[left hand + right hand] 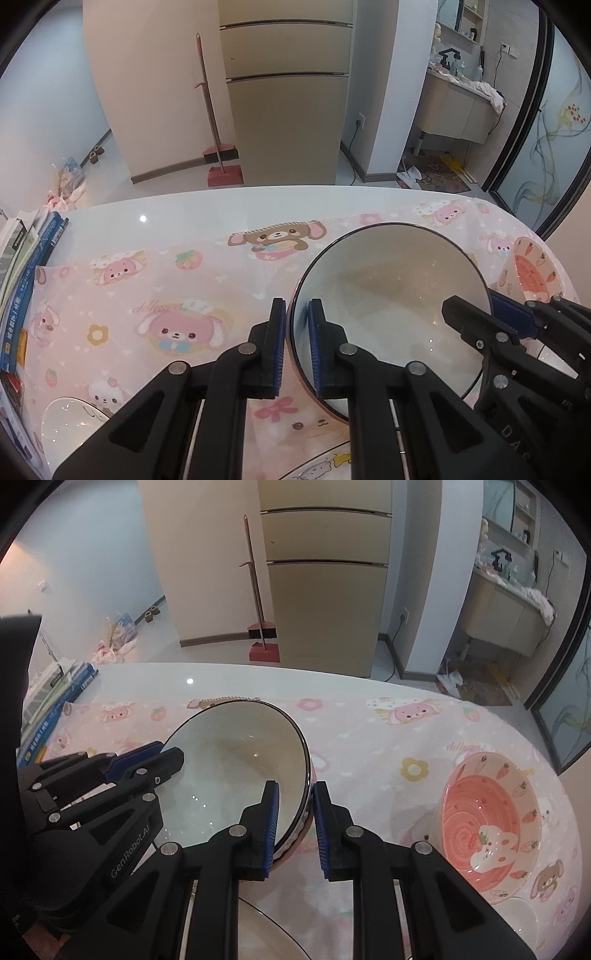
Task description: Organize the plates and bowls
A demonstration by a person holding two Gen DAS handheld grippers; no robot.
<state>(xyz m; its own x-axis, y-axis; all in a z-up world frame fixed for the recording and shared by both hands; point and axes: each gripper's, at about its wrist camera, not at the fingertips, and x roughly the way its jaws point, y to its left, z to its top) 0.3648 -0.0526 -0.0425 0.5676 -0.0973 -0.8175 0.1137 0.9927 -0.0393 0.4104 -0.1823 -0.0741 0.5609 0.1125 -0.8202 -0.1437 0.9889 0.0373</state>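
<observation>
A large white bowl with a dark rim [391, 314] is held tilted above the pink cartoon tablecloth [147, 295]. My left gripper [297, 343] is shut on its left rim, one finger inside and one outside. My right gripper [295, 823] straddles the bowl's right rim [240, 768], with a gap left at its outer finger. A pink strawberry bowl [491, 819] stands on the cloth to the right; it also shows in the left wrist view [535, 269]. The right gripper shows in the left wrist view [491, 314], and the left gripper shows in the right wrist view [147, 757].
A white plate [269, 934] lies under the held bowl near the front edge. Another white dish [70, 417] sits at the front left. Books [22, 280] are stacked along the table's left edge. The bare white tabletop [221, 210] runs along the far side.
</observation>
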